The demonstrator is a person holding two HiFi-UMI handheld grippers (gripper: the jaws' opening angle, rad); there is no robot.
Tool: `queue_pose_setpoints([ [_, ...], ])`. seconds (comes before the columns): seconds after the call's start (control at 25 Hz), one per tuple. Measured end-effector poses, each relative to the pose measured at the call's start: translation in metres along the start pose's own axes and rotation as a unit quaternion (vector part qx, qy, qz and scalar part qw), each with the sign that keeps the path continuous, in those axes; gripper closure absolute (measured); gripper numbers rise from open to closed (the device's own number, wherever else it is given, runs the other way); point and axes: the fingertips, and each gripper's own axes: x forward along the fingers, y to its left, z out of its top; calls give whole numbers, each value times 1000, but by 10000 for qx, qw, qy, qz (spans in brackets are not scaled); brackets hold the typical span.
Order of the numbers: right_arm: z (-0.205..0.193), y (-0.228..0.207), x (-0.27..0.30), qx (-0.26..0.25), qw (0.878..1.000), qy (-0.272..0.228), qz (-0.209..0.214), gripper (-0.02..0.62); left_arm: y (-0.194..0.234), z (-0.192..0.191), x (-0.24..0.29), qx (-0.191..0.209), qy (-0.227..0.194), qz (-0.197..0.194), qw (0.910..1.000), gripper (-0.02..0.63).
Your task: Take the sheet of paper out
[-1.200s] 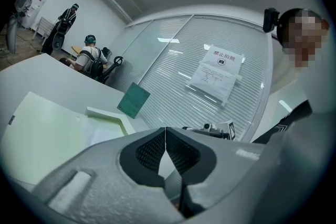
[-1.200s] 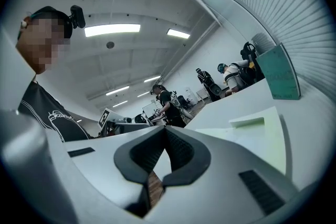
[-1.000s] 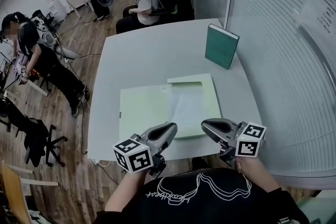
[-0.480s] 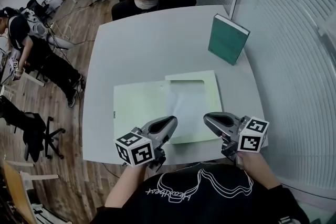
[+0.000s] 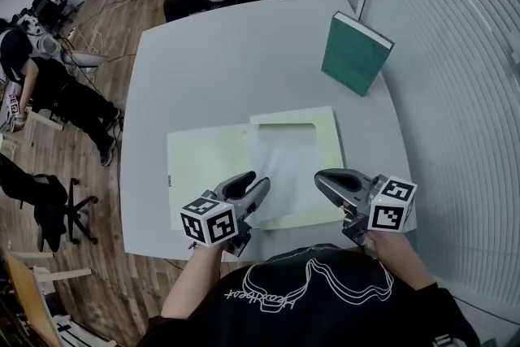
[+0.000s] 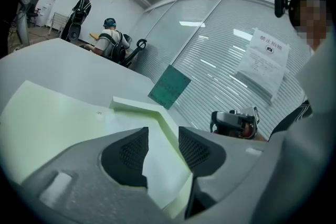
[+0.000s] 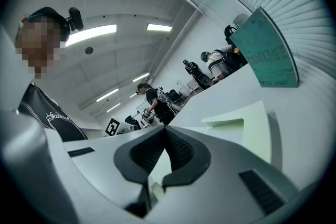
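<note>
one pale green folder (image 5: 203, 165) lies open, a white sheet (image 5: 283, 168) in it.

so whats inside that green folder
A white sheet of paper lies in the open folder, on its right half. Anything beneath the sheet is covered, so I can't tell if there are more pages.

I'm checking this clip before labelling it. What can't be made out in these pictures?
Head view: folder, near right edge lies under the right gripper.
Head view: whether the sheet is tucked under a flap is unclear.
Head and right gripper views: book cover print too small to read.
Left gripper view: notice on the glass, print too small.
</note>
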Motion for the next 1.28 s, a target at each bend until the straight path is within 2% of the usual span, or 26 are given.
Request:
queue_pose_setpoints([
  [0.16, -1, -12, 2, 85, 9999, 27, -58, 586, 22, -9, 10, -42, 165, 190, 9997, 425],
  [0.4, -5, -29, 6, 251, 9996, 118, -101, 586, 57, -28, 29, 115, 569, 630, 9963, 405],
  [0.6, -8, -43, 7, 375, 9991, 156, -139, 586, 82, -38, 43, -30, 820, 851, 9930, 405],
  [0.8, -16, -50, 9, 555, 9982, 198, -136, 586, 98, -52, 50, -405, 1046, 942, 9892, 405],
  [0.96, -22, -54, 10, 623, 9977, 238, -144, 586, 107, -63, 54, -513, 1243, 1003, 9858, 405],
  [1.28, -24, -60, 12, 690, 9972, 236, -176, 586, 106, -68, 62, -776, 1283, 882, 9847, 406],
])
